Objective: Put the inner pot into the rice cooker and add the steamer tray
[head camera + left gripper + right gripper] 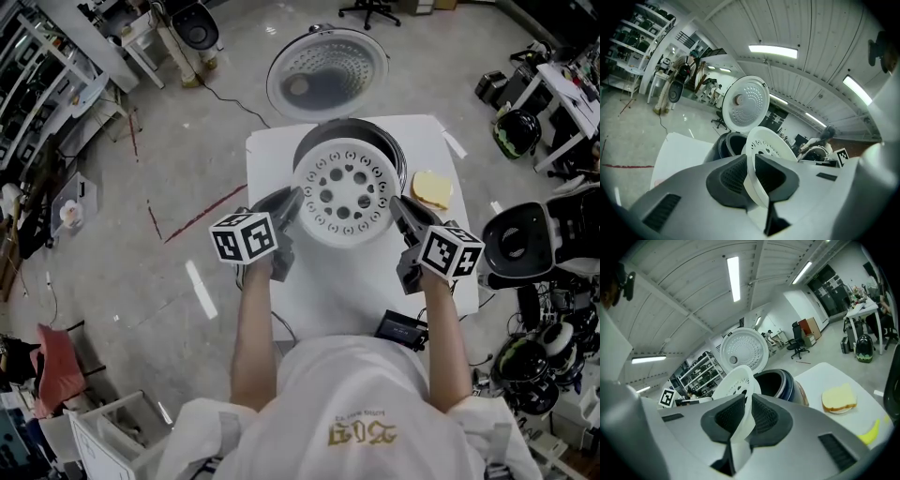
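The steamer tray (pixel 345 192), a white perforated disc, hangs in the air between our two tools, over the front part of the rice cooker's (pixel 401 155) mouth. The back of the dark opening shows behind it. The left tool (pixel 292 202) pinches the tray's rim on one side and the right tool (pixel 398 206) pinches the opposite side. In both gripper views the jaws stand almost together, with only the thin white edge between the ribbed pads. The cooker's lid (pixel 326 73) stands fully open behind. We judge that the inner pot is already seated, though only the dark hollow is visible, so we cannot be sure.

Several things could go wrong from here:

- **Off centre:** the tray sits nearer to us than the middle of the opening. If we lower it as it is, its near edge would likely land on the cooker's front rim and tip.
- **Thin grip:** each tool has only a narrow bite on a smooth lip. A small twist of either wrist, or one side easing before the other, could let the tray swing or drop crooked into the pot.
- **Uneven hands:** if one hand sinks faster than the other, the disc could wedge against the pot wall.
- **Close neighbour:** the yellow sponge (pixel 432 189) lies on the table (pixel 347 291) just beside the right tool, which might nudge it.
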### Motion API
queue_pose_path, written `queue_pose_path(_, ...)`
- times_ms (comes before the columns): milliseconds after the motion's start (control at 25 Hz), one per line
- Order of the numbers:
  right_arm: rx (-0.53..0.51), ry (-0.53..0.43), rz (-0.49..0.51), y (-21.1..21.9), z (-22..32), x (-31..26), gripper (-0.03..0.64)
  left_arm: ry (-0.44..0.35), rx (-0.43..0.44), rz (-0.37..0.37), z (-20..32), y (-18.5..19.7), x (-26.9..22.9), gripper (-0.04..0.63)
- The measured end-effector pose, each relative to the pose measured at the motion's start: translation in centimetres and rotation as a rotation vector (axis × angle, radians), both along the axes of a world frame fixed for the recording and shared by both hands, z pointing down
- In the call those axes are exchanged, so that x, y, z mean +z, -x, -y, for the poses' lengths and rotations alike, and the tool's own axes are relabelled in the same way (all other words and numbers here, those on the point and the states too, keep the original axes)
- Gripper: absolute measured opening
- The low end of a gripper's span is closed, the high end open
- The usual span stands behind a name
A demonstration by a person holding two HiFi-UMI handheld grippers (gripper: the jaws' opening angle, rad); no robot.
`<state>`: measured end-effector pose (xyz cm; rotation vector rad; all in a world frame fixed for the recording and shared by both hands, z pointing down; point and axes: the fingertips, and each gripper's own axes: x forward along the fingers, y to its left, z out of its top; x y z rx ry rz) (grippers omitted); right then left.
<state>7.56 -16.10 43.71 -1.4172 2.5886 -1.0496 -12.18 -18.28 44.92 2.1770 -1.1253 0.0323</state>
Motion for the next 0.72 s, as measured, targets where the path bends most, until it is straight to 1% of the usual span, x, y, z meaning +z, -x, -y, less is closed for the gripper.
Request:
queue_pose_path(160, 0.017, 0.032, 0.086, 0.1, 0.3, -0.3, 0.038, -0.009, -0.033, -0.049, 0.5, 0.4, -0.9, 0.06)
queue_pose_path(240, 0.011, 0.042, 0.105, 0.3, 0.7, -0.4, 0.037, -0.02, -0.04, -0.053, 1.1, 0.6, -1.5, 0.058)
queue_pose_path(400, 0.008, 0.054, 0.121, 0.1, 1.9, -0.4, 0.038, -0.015, -0.028, -0.024, 2.2, 0.4, -1.8, 0.063)
queue_pose_path(560, 0.005, 0.043, 0.095, -0.4, 3.3, -0.9, 0.038, 0.002, -0.033, -0.027, 3.3, -0.1, -1.8, 0.061)
queue_pose_path(720, -0.005, 0.047, 0.097, -0.7, 4.6, -1.1, 0.044, 0.019, -0.035, -0.039, 4.5, -0.5, -1.6, 0.064)
